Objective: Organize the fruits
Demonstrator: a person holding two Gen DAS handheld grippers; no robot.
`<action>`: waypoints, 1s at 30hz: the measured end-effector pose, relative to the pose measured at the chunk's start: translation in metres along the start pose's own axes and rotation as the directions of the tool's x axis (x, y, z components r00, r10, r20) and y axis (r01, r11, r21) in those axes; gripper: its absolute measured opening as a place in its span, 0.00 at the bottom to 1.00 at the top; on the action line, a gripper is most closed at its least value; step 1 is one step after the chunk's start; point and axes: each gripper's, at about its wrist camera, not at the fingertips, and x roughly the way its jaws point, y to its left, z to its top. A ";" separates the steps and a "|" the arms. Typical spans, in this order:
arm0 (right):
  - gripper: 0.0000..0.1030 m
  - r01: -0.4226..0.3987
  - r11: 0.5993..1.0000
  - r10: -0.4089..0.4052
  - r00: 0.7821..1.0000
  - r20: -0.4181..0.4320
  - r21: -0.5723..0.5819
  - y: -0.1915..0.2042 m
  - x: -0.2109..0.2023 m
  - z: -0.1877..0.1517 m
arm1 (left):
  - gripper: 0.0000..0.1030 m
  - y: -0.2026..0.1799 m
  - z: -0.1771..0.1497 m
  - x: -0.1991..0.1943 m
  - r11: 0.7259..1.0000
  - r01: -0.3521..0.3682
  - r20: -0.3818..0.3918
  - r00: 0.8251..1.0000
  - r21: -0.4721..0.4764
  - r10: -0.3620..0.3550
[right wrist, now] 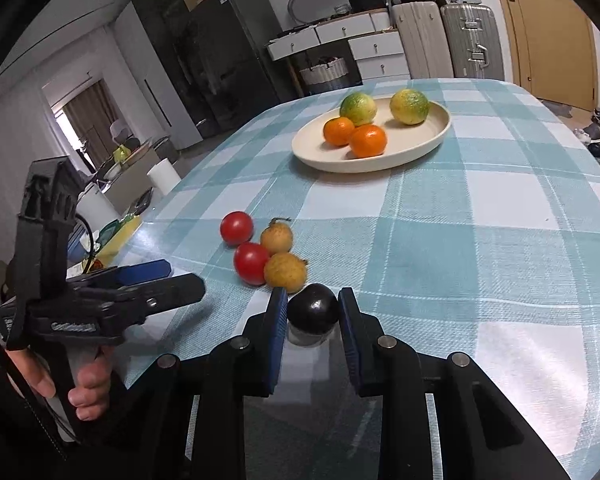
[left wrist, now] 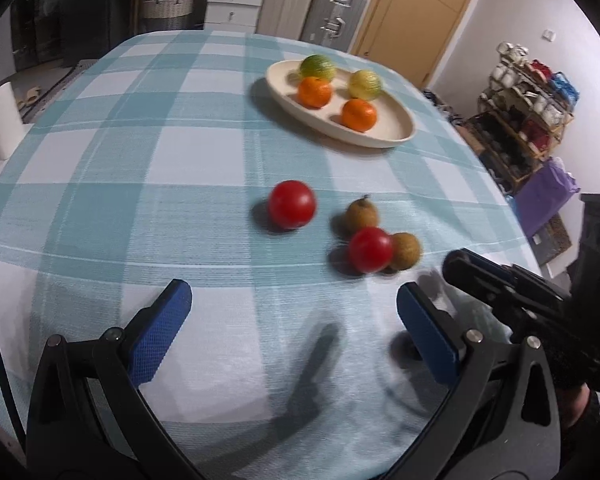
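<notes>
Two grippers: we see both, each carried in a person's hand over the table.
Right gripper: its blue pads are pinched on a dark purple round fruit, one pad against each side, at the near edge of the table.
Left gripper: its blue fingers stand spread wide above bare cloth, with nothing between them; in the right wrist view it shows from the side, gripped by a hand.
Nearest loose fruit: just beyond the dark fruit we see a yellow-brown rough-skinned round fruit and a red tomato touching it.
Further loose fruit: a second yellow-brown fruit with a small stem and a second red tomato lie just behind those two.
Dish: a cream oval shallow plate sits well apart, toward the far side of the table.
On the dish: two orange mandarins in front, two green-yellow citrus fruits behind.
Surface: a teal and white checked tablecloth covers the table.
</notes>
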 end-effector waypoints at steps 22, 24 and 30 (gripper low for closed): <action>0.26 0.036 0.999 -0.036 0.999 0.023 0.026 -0.017 -0.008 0.002 | 0.91 -0.067 -0.023 0.010 0.971 0.056 -0.059 0.997 0.231 -0.044; 0.26 0.036 0.999 -0.037 0.999 0.023 0.030 -0.019 -0.009 0.001 | 0.80 -0.070 -0.024 0.012 0.968 0.017 -0.057 0.998 0.251 -0.003; 0.26 0.038 0.999 -0.039 0.999 0.021 0.035 -0.021 -0.009 0.001 | 0.49 -0.072 -0.025 0.013 0.964 0.100 -0.103 0.992 0.246 -0.077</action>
